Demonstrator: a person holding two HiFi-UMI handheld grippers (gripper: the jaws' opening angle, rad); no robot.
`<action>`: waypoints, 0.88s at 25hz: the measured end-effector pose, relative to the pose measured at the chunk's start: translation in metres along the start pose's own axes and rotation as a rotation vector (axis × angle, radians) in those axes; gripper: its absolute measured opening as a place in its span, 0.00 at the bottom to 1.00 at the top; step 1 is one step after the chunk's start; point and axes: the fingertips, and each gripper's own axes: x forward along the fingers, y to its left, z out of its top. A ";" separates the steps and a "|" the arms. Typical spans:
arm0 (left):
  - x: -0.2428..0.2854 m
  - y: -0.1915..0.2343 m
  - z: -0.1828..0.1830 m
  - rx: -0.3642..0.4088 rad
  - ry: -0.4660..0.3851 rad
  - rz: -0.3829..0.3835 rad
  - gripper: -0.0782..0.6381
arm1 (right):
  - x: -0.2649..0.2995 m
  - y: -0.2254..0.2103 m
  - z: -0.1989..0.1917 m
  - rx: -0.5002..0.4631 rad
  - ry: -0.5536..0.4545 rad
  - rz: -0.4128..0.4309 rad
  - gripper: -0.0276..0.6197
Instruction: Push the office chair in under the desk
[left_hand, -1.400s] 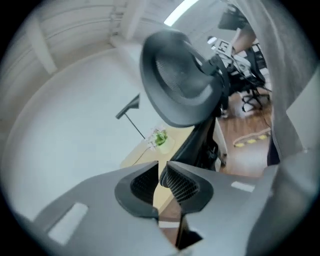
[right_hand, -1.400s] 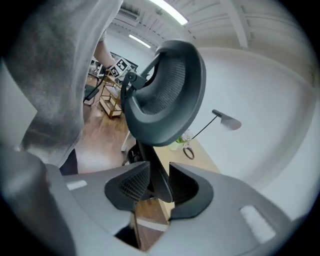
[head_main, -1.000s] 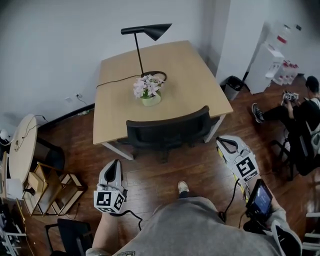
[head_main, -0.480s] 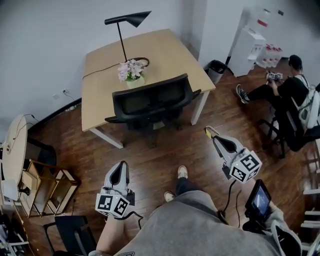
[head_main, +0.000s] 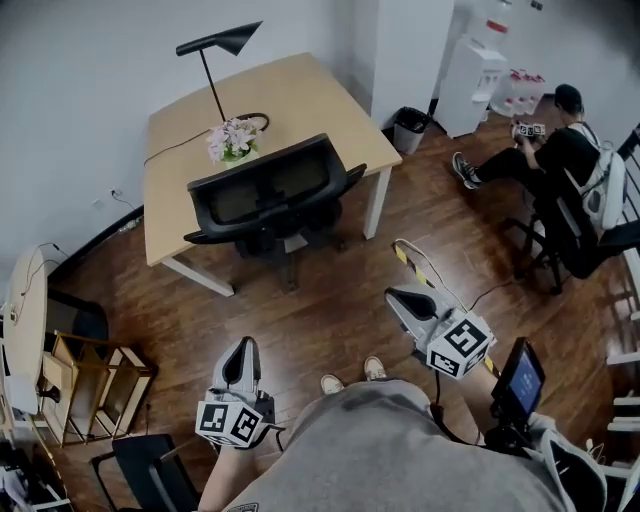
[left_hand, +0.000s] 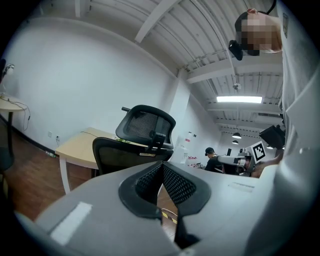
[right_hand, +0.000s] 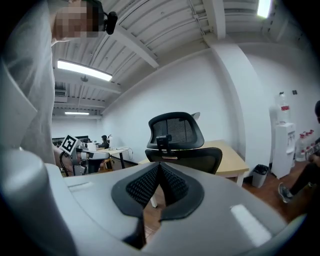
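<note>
The office chair (head_main: 265, 195) stands at the near edge of the desk (head_main: 300, 95), a small pot (head_main: 231, 150) on the desk holds pink flowers (head_main: 230, 133), and the left gripper (head_main: 243, 347) and right gripper (head_main: 397, 299), well apart from the desk, have their jaws together, empty.
</note>
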 end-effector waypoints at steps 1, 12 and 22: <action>0.002 -0.003 -0.001 -0.001 0.000 0.002 0.11 | -0.001 0.000 0.002 -0.003 -0.003 0.004 0.05; 0.022 -0.031 -0.007 0.000 0.011 -0.005 0.11 | -0.016 -0.011 -0.003 -0.018 0.013 0.029 0.05; 0.022 -0.034 -0.008 0.009 0.007 0.008 0.11 | -0.016 -0.021 0.002 -0.030 -0.001 0.039 0.05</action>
